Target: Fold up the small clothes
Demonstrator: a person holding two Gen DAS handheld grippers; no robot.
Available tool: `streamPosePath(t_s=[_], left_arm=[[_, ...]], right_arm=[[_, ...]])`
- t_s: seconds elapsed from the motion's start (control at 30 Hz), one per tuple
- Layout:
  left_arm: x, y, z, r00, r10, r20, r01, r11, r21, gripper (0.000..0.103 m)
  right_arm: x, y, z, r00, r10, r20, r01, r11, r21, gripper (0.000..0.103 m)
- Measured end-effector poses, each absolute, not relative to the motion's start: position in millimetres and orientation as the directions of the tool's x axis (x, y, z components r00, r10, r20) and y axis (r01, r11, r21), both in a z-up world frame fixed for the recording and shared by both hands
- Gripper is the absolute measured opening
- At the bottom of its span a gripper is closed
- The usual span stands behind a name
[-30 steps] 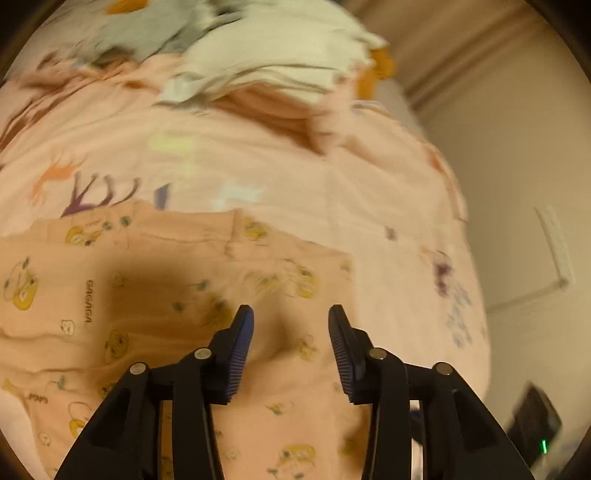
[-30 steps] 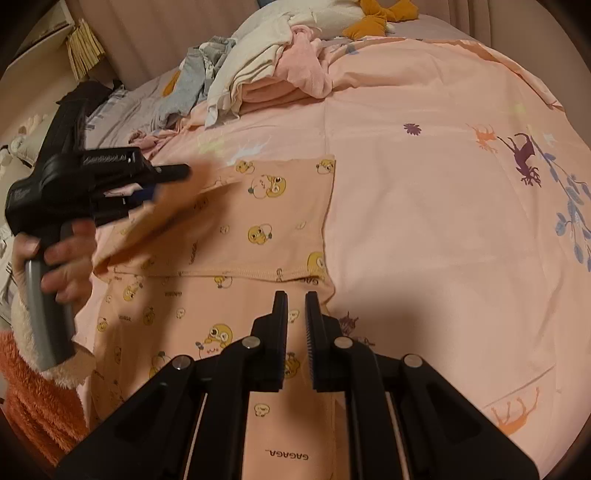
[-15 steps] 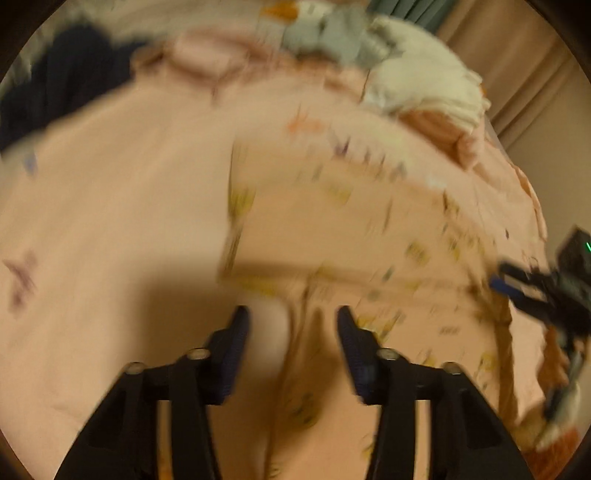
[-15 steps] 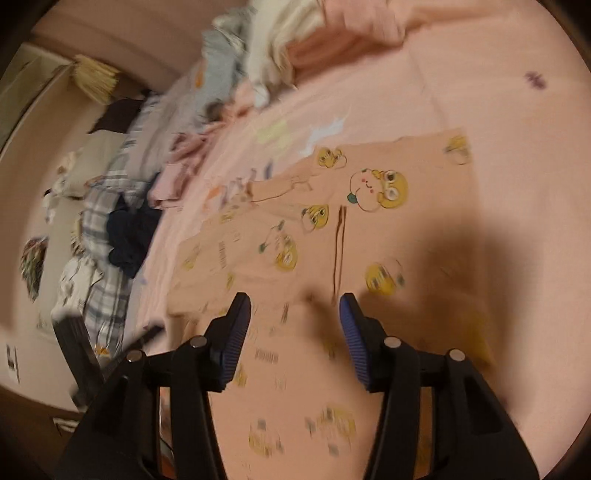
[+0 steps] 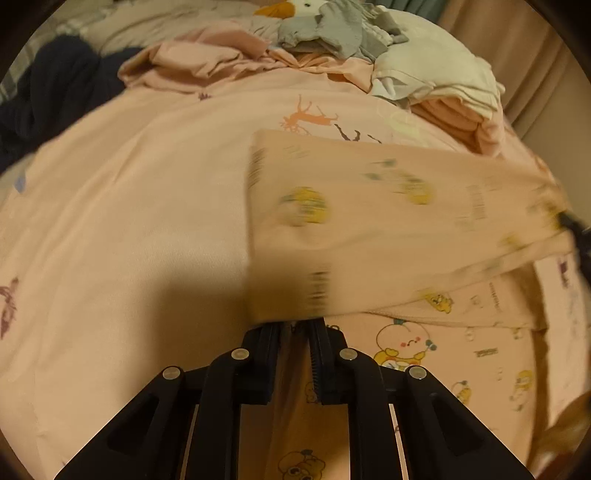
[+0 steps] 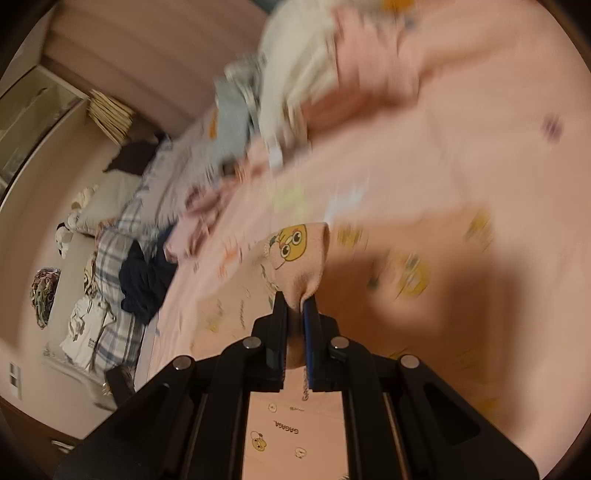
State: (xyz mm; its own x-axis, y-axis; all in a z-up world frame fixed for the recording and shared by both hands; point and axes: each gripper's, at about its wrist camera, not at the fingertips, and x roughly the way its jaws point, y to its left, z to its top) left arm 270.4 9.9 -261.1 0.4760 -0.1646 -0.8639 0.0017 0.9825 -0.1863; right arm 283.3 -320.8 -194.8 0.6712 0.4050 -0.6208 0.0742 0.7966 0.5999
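**Both grippers pinch the printed cloth**

The pink bedsheet (image 5: 129, 229) fills both views. The printed garment (image 5: 369, 229), flat a second ago, is now lifted across the middle right. It has just been clamped by the left gripper (image 5: 295, 332) and the right gripper (image 6: 295, 306), both earlier spread.

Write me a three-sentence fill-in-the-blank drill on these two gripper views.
1. Both grippers are shut on the same peach ____.
2. The right gripper pinches a corner printed with a yellow ____.
3. Beyond the left gripper, a grey garment lies atop the ____ at the bed's far end.

Missing: garment; cartoon face; clothes pile
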Motion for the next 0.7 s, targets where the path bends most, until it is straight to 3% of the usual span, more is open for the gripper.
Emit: streamPosePath(t_s=[0.2,0.37,0.47,0.57,0.63,0.7], left_arm=[[265.9,11.9,-261.7,0.471,-0.168,-0.866,-0.019,0.980,-0.200,0.014],[251.5,6.0,-249.0,0.452,-0.129,-0.883,0.047,0.991,-0.122,0.014],[245.9,14.6,-227.7,0.460,-0.168,-0.872,0.037,0.985,-0.170,0.014],[238.8,8.5,-187.6,0.621,-0.144,-0.770,0.066,0.989,-0.132,0.014],[247.6,-12.2,-178.2,0.667,-0.137,-0.733,0.098,0.991,-0.097,0.014],[269.1,-31.1,-196.4,0.596,-0.201,-0.777,0.132,0.979,-0.152,0.014]], right_arm=[[268.2,-358.8,-219.3,0.627,0.242,-0.741,0.237,0.846,0.477,0.008],[264.6,-375.7,-266.4,0.528,0.248,-0.812,0.323,0.826,0.461,0.011],[263.7,-366.1,-244.4,0.513,0.189,-0.837,0.297,0.877,0.379,0.017],[258.5,-352.6,-208.6,0.566,0.079,-0.821,0.260,0.928,0.268,0.017],[256.7,-339.7,-194.9,0.612,0.148,-0.777,0.185,0.928,0.322,0.017],[264.7,-319.9,-200.3,0.596,0.257,-0.761,0.105,0.915,0.390,0.017]])
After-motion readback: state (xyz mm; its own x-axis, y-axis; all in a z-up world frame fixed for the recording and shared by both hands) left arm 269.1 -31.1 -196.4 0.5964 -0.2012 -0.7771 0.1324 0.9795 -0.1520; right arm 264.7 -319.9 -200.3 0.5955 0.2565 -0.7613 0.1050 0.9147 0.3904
